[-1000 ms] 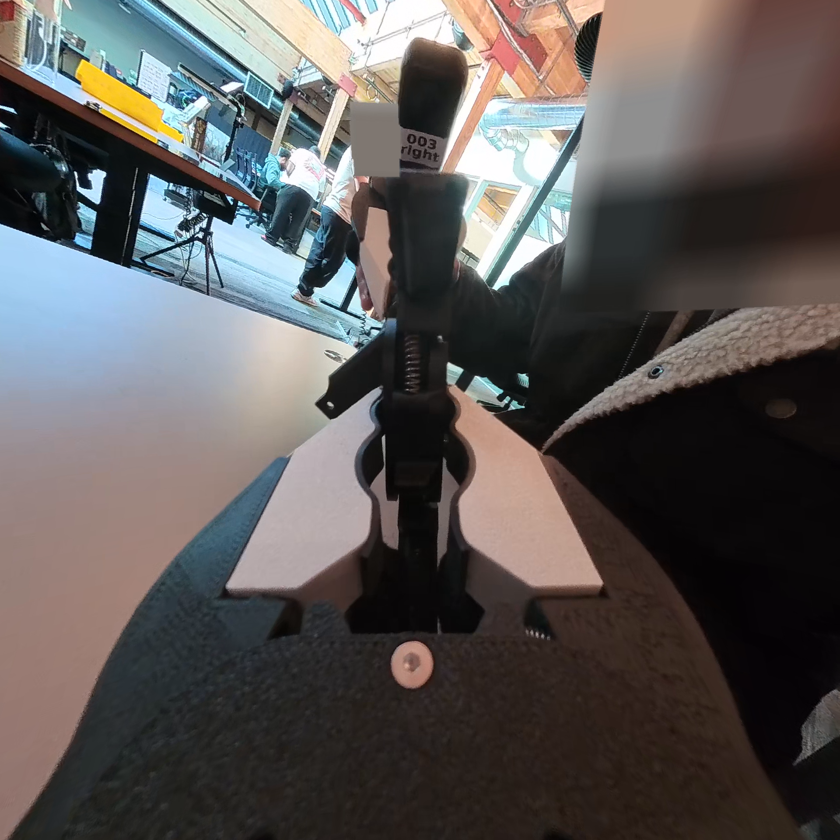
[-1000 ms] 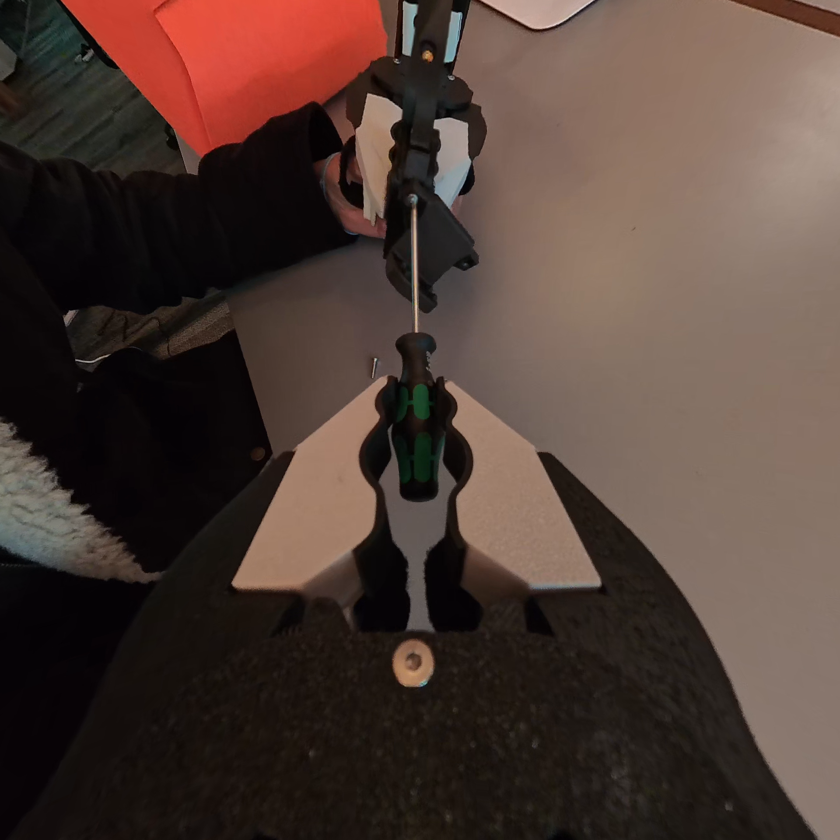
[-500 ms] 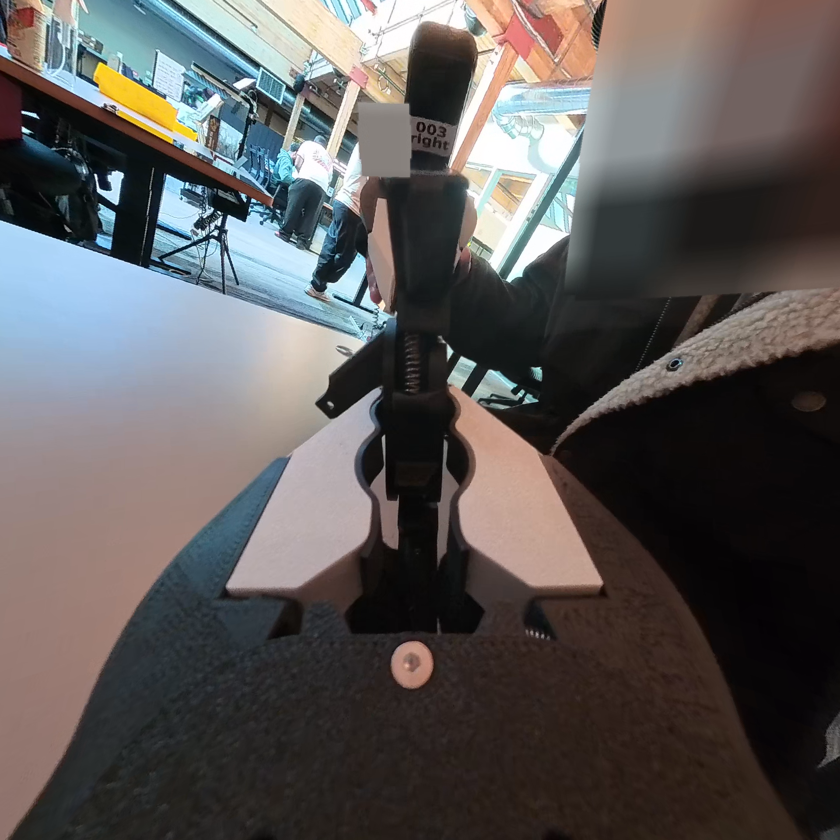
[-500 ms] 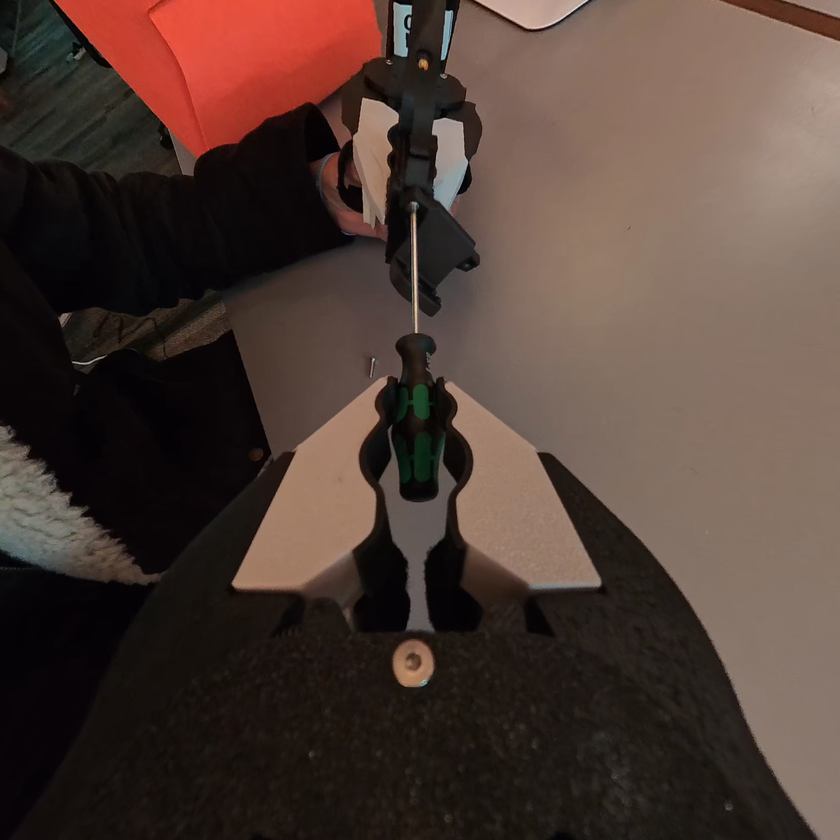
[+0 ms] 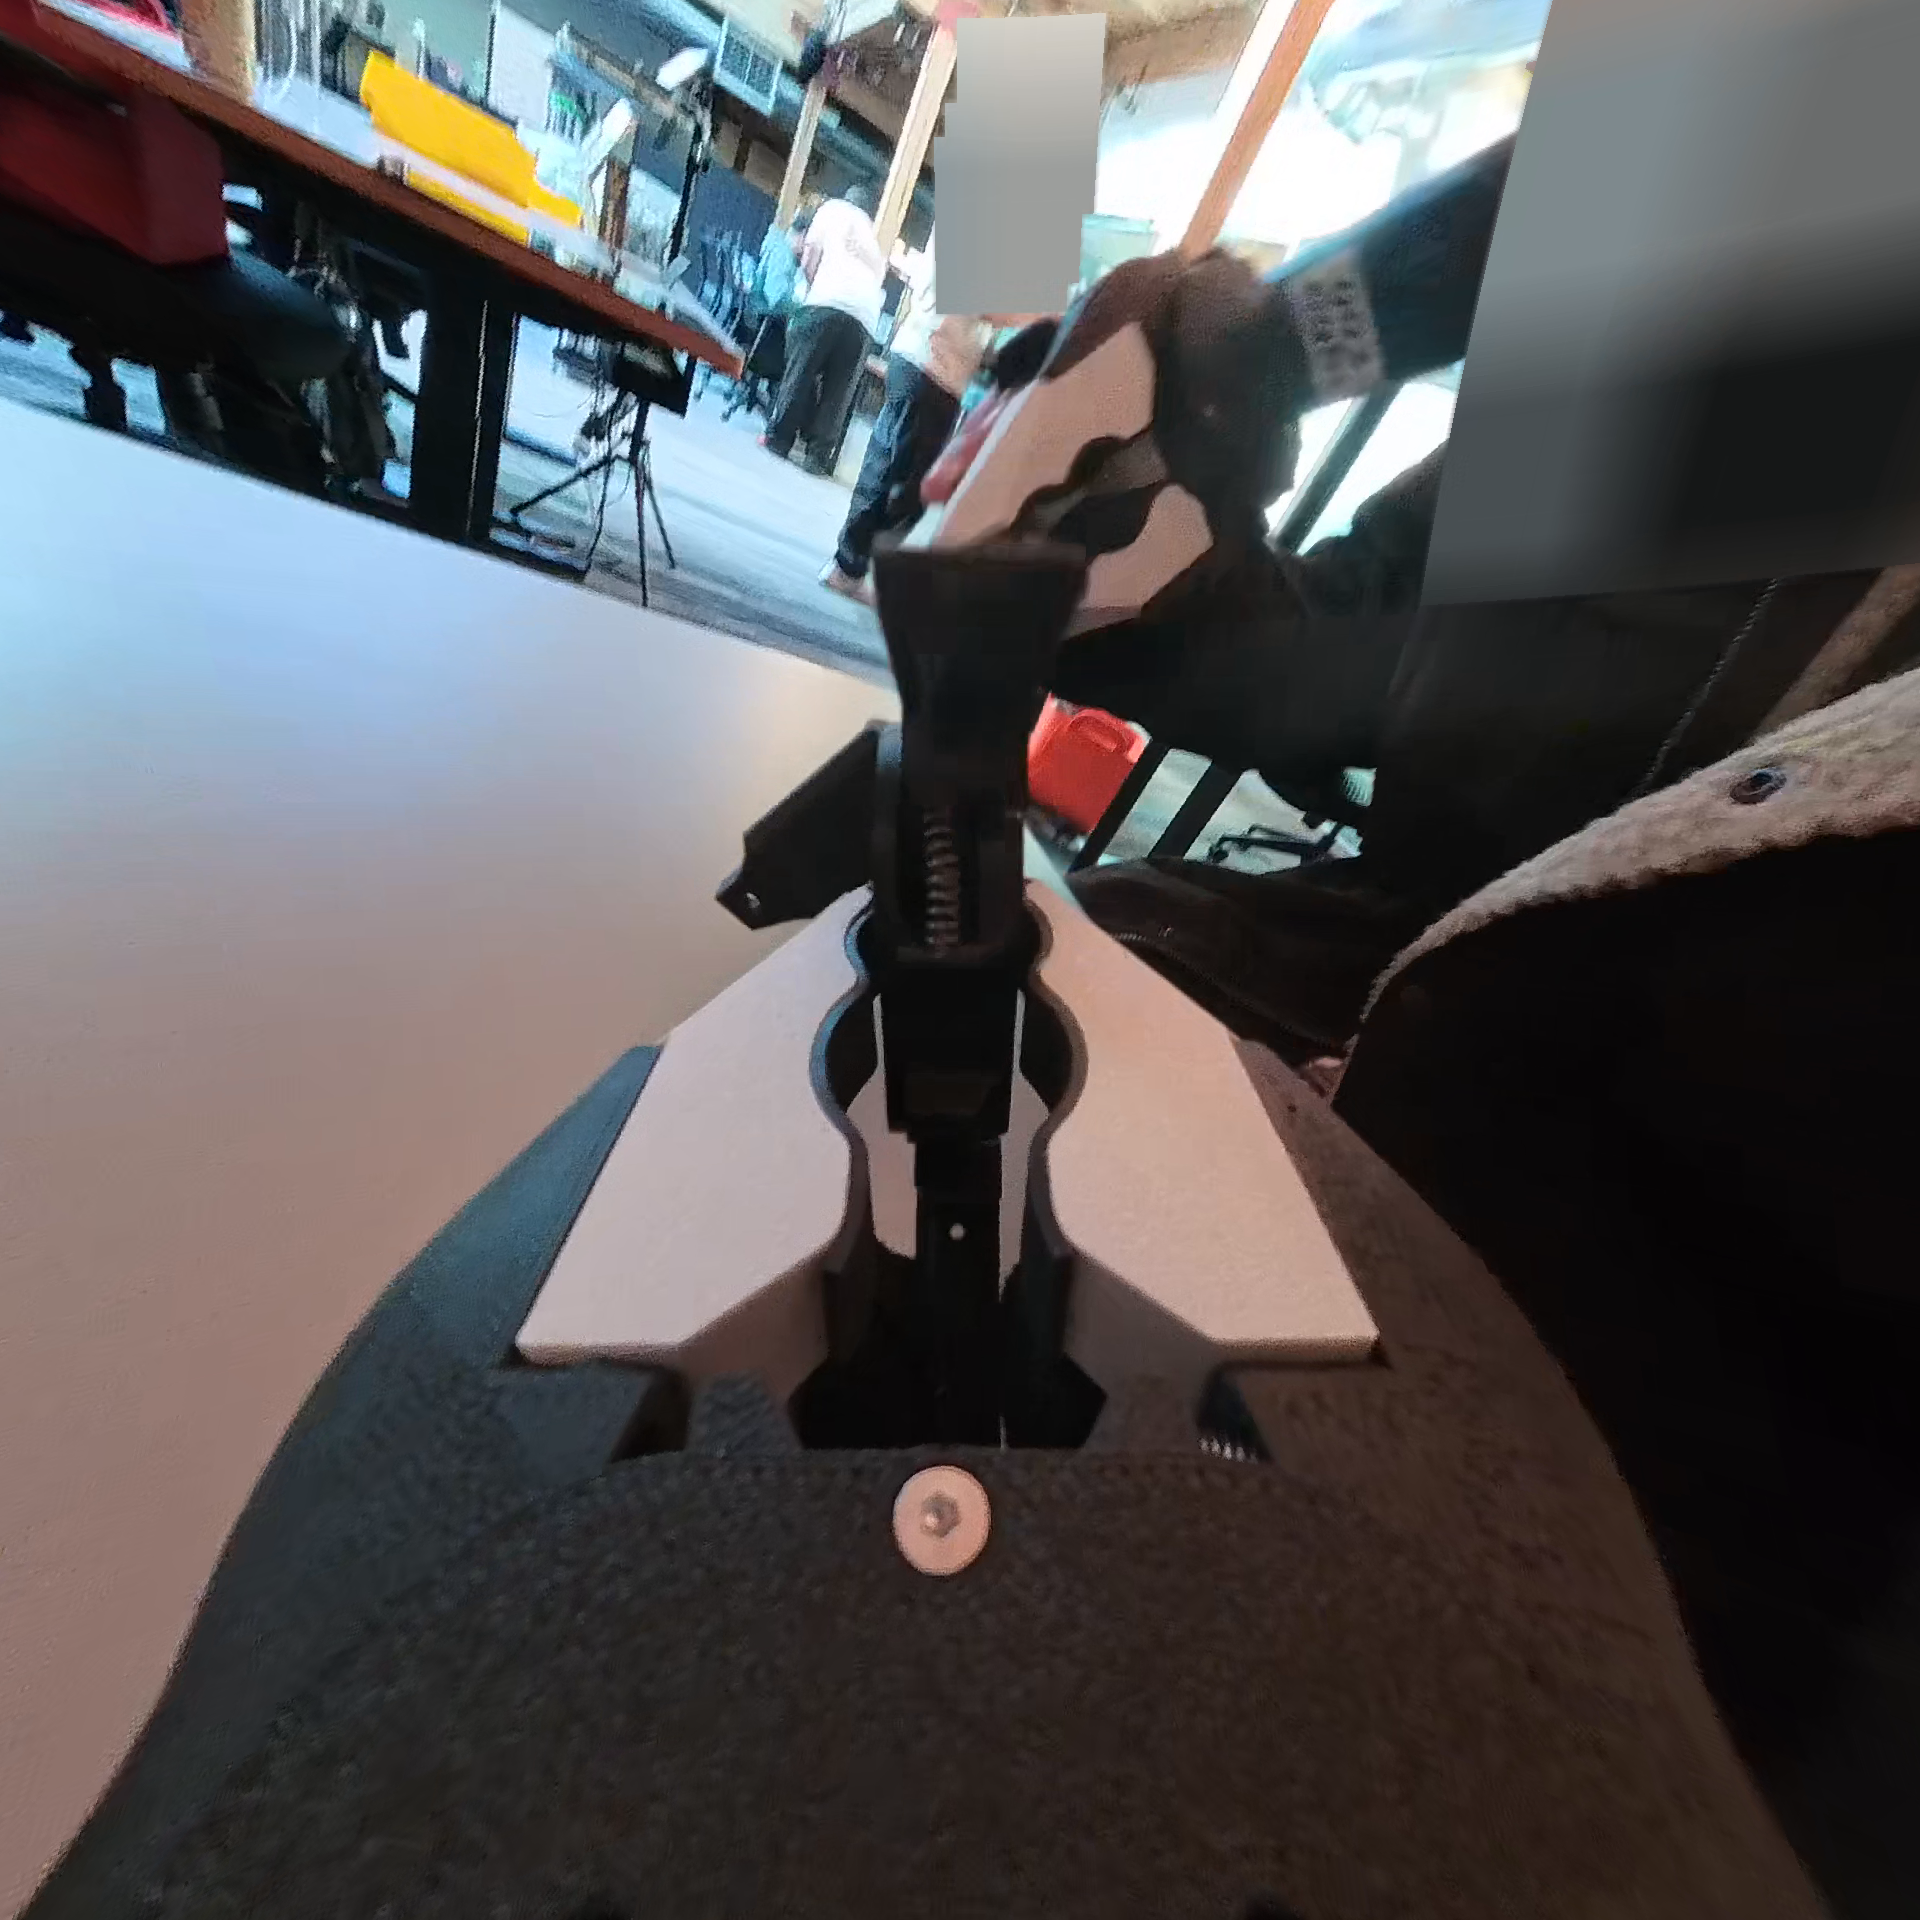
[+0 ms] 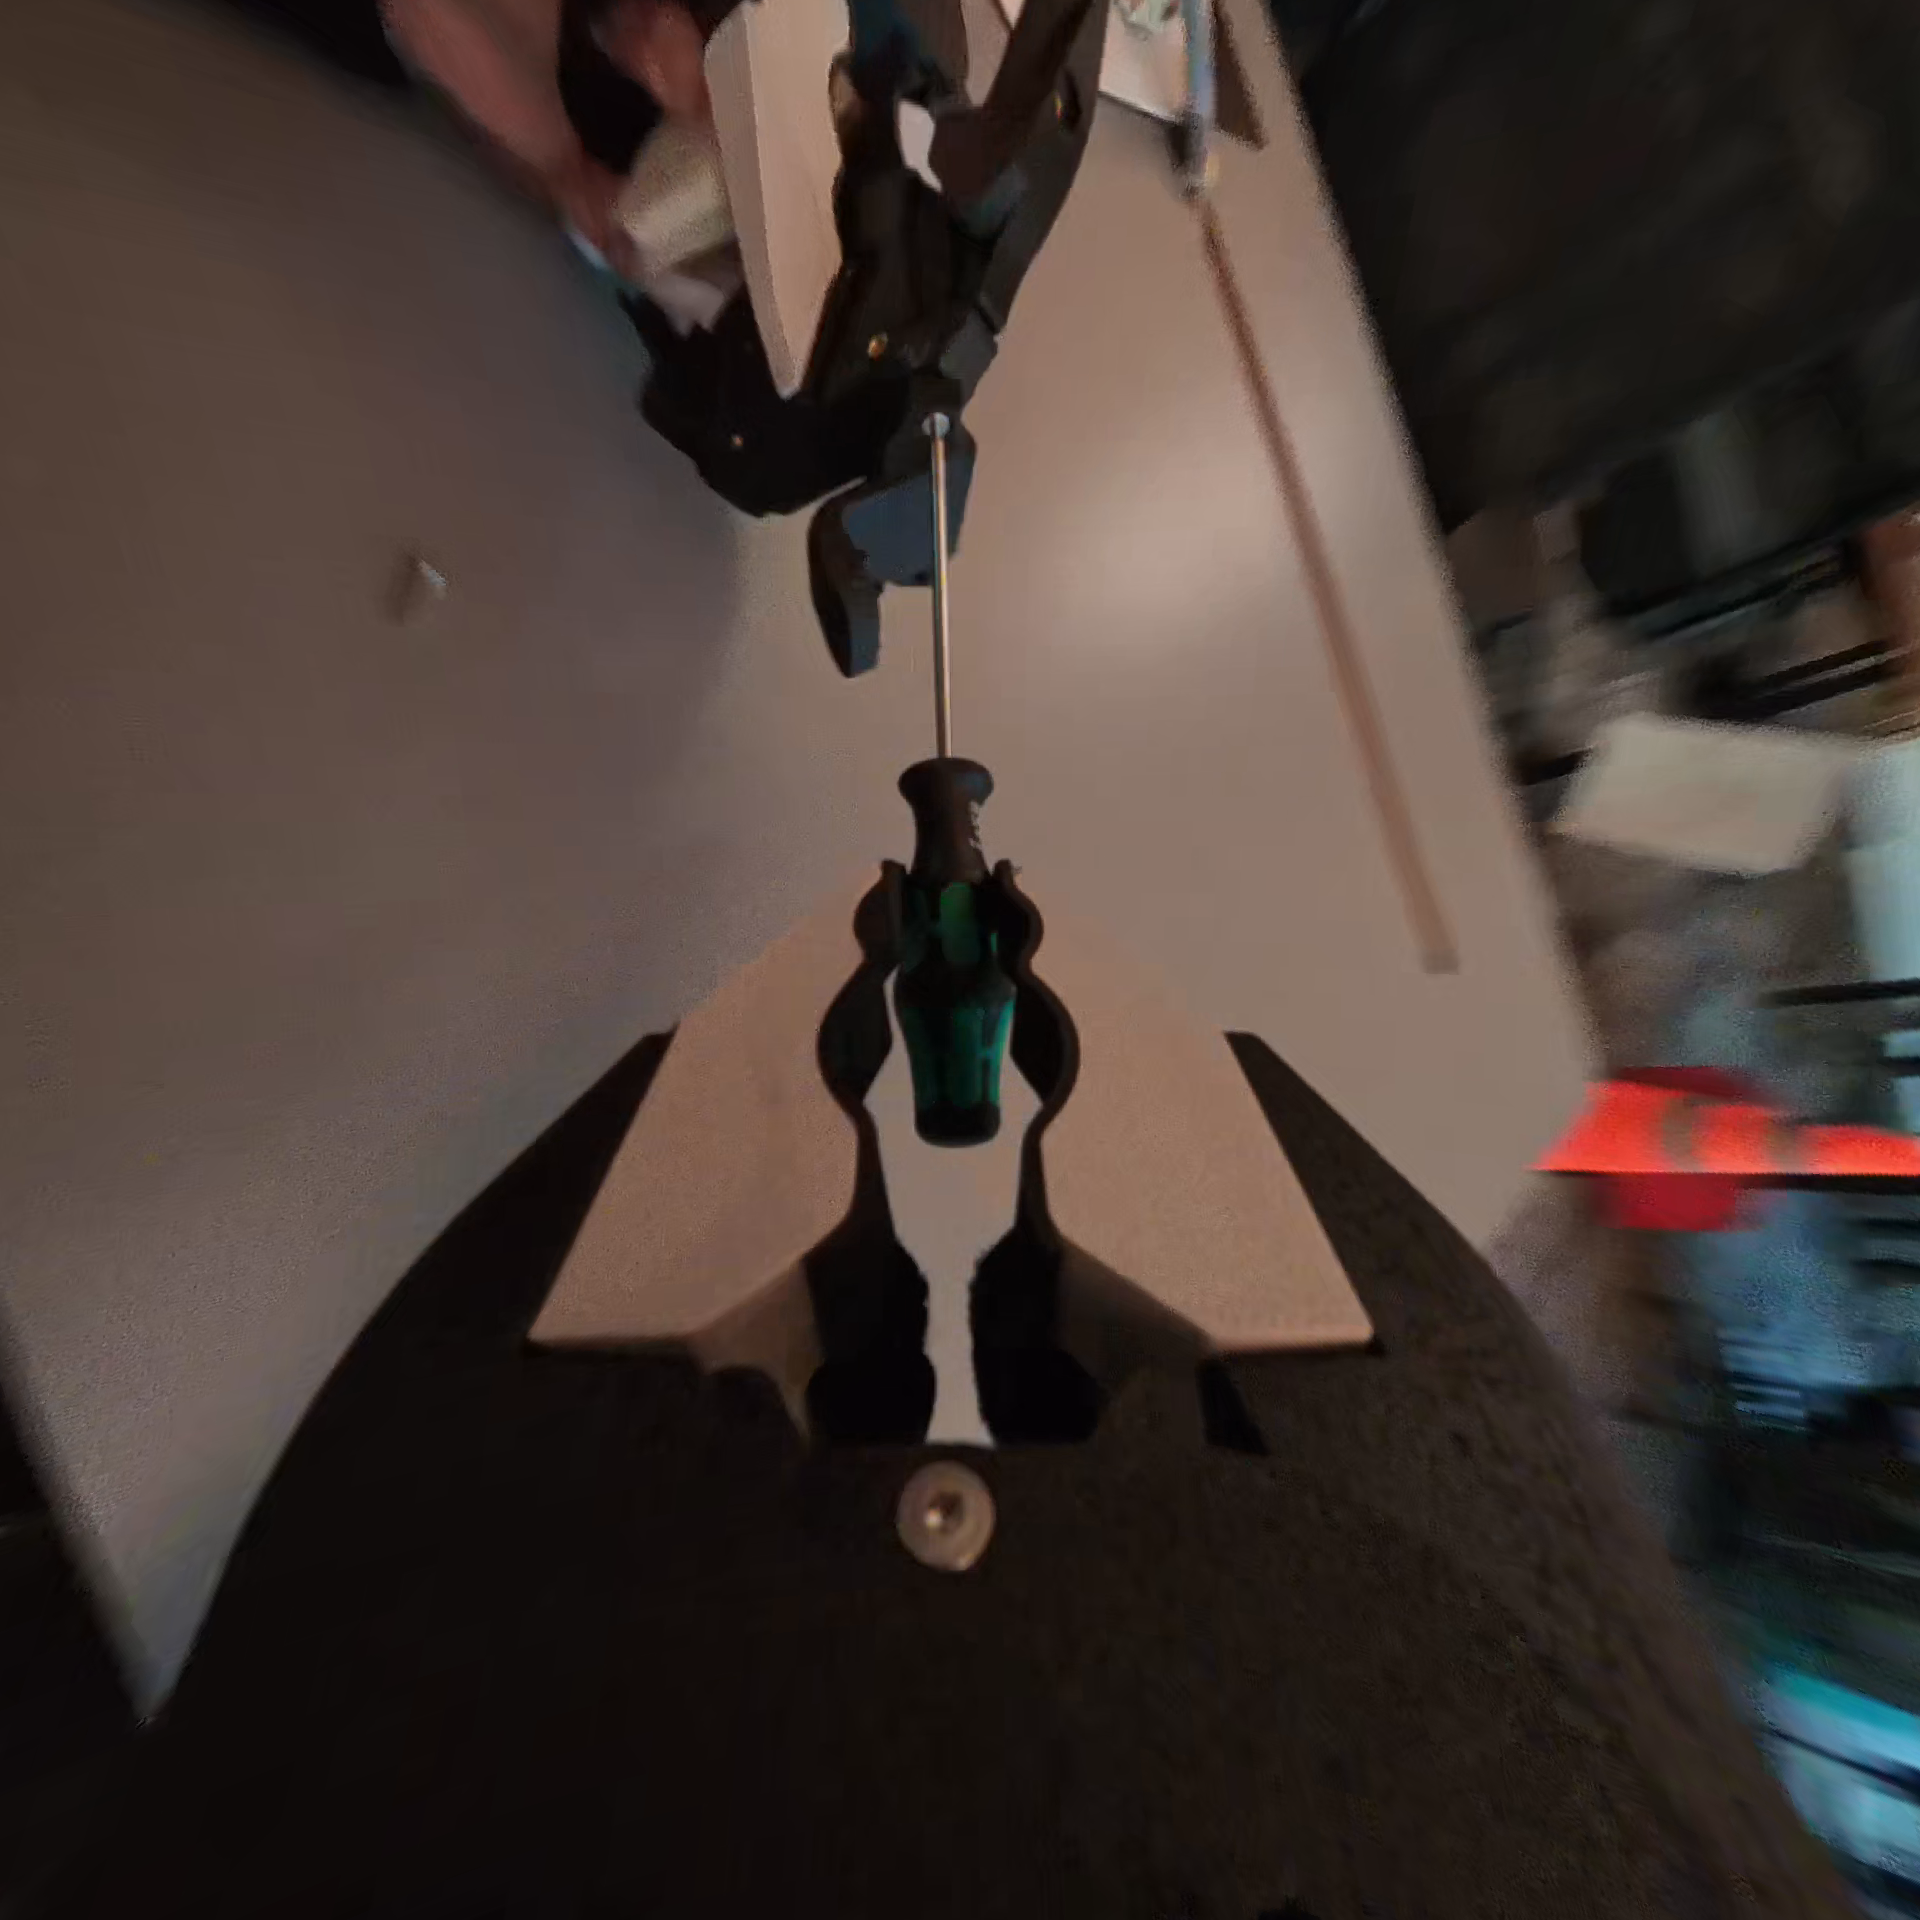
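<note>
The left gripper (image 5: 951,1049) has its jaws pinching a black spring clamp (image 5: 961,831) by its lower end, so that the clamp stands up between the pale fingers (image 5: 727,1174) with its coil spring showing. The right gripper (image 6: 951,997) has its jaws pressed onto the green and black handle of a screwdriver (image 6: 948,997); its thin steel shaft runs forward, and the tip meets the black clamp held in the other gripper, seen at the top of the right wrist view.

The surface (image 5: 312,831) is a plain, pale grey tabletop, smooth and matt, that fills the left half of the left wrist view. On it, in the right wrist view, lies one small pale speck (image 6: 416,582), too blurred to name.

Beyond the surface's edge the room is a large open workshop with timber beams and bright windows. A long dark-legged table (image 5: 447,229) carries yellow bins (image 5: 447,145); a tripod (image 5: 623,457) stands on the floor, and people (image 5: 831,312) stand farther back. A person's dark sleeve and fleece-collared jacket (image 5: 1662,831) fill the right side.
</note>
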{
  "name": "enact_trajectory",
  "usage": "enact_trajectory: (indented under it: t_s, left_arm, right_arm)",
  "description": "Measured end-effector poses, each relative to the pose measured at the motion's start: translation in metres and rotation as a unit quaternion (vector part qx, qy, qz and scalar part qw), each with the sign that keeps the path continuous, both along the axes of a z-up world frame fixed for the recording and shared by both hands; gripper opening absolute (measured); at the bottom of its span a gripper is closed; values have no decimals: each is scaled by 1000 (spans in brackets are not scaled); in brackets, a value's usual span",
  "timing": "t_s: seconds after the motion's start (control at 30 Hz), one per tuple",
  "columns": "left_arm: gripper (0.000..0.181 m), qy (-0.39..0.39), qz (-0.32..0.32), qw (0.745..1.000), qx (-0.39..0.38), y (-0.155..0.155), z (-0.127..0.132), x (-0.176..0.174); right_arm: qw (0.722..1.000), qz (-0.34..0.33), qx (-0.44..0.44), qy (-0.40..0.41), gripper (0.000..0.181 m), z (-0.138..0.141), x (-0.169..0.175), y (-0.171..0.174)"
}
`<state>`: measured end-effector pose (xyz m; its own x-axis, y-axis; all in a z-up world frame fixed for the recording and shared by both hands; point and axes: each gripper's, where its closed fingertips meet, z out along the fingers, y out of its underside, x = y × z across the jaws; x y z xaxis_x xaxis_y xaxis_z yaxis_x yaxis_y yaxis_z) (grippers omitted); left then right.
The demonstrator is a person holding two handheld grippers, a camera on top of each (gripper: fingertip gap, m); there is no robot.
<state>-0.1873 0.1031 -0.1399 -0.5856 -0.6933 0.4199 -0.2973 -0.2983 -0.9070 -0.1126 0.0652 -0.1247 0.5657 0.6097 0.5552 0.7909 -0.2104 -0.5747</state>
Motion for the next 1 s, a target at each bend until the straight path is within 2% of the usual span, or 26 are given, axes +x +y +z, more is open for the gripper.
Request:
enact_trajectory:
  t_s: [0.07, 0.13, 0.23, 0.3, 0.4, 0.47, 0.53, 0.6, 0.67, 0.7, 0.73, 0.8, 0.87, 0.9, 0.93, 1.0]
  left_arm:
    - [22, 25, -3, 1000, -4, -4, -6, 3]
    - [21, 38, -12, 999, -25, -7, -8, 5]
    - [22, 34, -21, 998, -44, -10, -5, 4]
    - [21, 29, -22, 998, -46, -10, -2, 3]
    - [21, 23, -32, 998, -47, -13, -1, 0]
    - [22, 29, -31, 998, -40, -12, -5, -1]
    - [21, 33, -36, 998, -46, -11, -6, -2]
    - [21, 38, -39, 998, -43, -12, -9, -3]
    - [21, 43, -39, 998, -34, -13, -14, -3]
    - [21, 45, -41, 998, -32, -13, -15, -3]
    - [21, 43, -42, 998, -31, -14, -16, -4]
    - [21, 38, -46, 998, -21, -17, -16, -5]
    - [21, 34, -45, 998, -3, -18, -18, -5]
    - [21, 35, -42, 998, 2, -19, -19, -5]
    - [21, 36, -41, 999, 2, -20, -19, -5]
    - [21, 35, -41, 999, 5, -21, -18, -6]
  right_arm:
    - [989, 14, 90, -118, 16, 5, 3, 3]
    - [960, 21, 173, -220, 16, 10, 2, 3]
    - [918, 30, 264, -295, 16, 15, 2, 1]
    - [934, 20, 249, -254, 16, 9, 5, 2]
    - [978, -4, 175, -115, 16, 4, 5, 0]
    - [993, -4, 115, -16, 16, -1, 1, -4]
    - [994, -9, 55, 91, 16, -4, -4, -10]
    - [980, -27, -12, 196, 16, -11, -5, -13]
    - [946, -43, -82, 309, 16, -18, -7, -16]
    - [919, -48, -115, 375, 16, -19, -8, -17]
    - [882, -49, -149, 445, 14, -17, -10, -18]
    - [787, -44, -219, 576, 6, -10, -13, -21]
    - [691, -34, -268, 671, 0, -2, -17, -22]
    - [673, -28, -281, 684, 2, -2, -19, -24]
    - [680, -43, -283, 675, 16, -9, -19, -24]
    - [697, -66, -272, 660, 26, -14, -13, -25]
